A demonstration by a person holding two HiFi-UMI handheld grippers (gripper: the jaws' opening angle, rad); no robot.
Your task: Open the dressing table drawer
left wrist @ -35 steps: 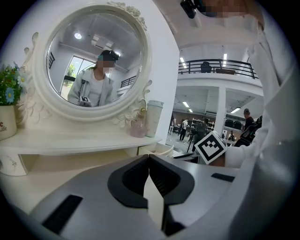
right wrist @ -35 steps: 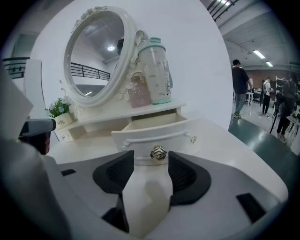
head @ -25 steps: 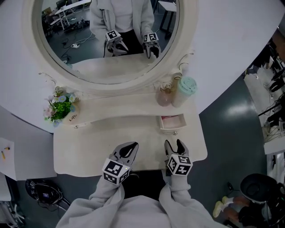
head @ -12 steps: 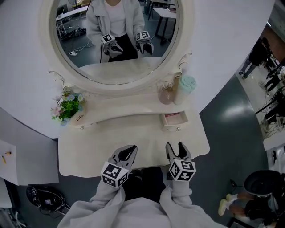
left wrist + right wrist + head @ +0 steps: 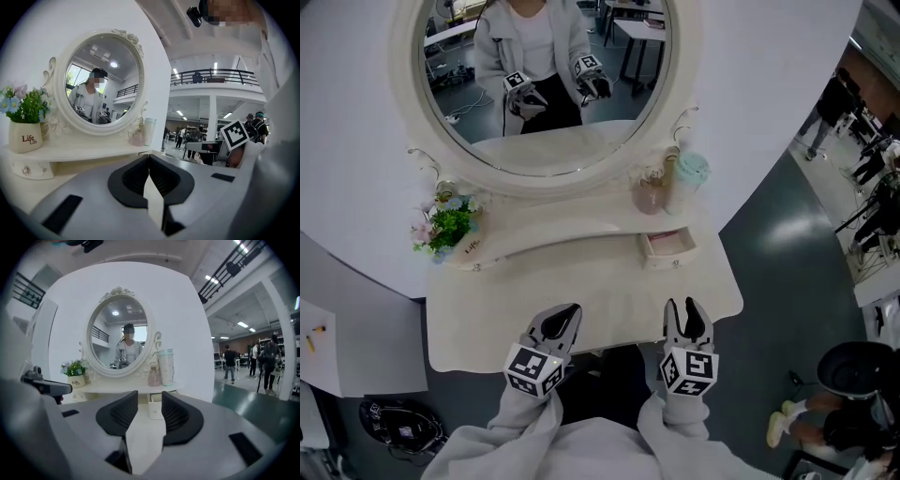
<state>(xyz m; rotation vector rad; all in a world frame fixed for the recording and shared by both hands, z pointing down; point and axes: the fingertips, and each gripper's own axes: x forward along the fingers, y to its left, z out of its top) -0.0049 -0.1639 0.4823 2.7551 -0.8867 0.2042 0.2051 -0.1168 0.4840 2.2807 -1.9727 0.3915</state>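
Dressing table drawer (image 5: 667,246): sits right of centre in the head view, under the shelf (image 5: 572,225), pulled out, pinkish inside.

Left gripper (image 5: 558,319): hovers at lower left by the table's (image 5: 478,319) front edge, jaws clenched together, gripping nothing.

Right gripper (image 5: 687,314): hovers at lower right, apart from the drawer, jaws parted and closing, with nothing between them; frames the drawer front through the gap in its own view.

On the shelf above the drawer: pink bottle (image 5: 649,194), mint-lidded cup (image 5: 689,178). At the shelf's left end: flower pot (image 5: 450,230).
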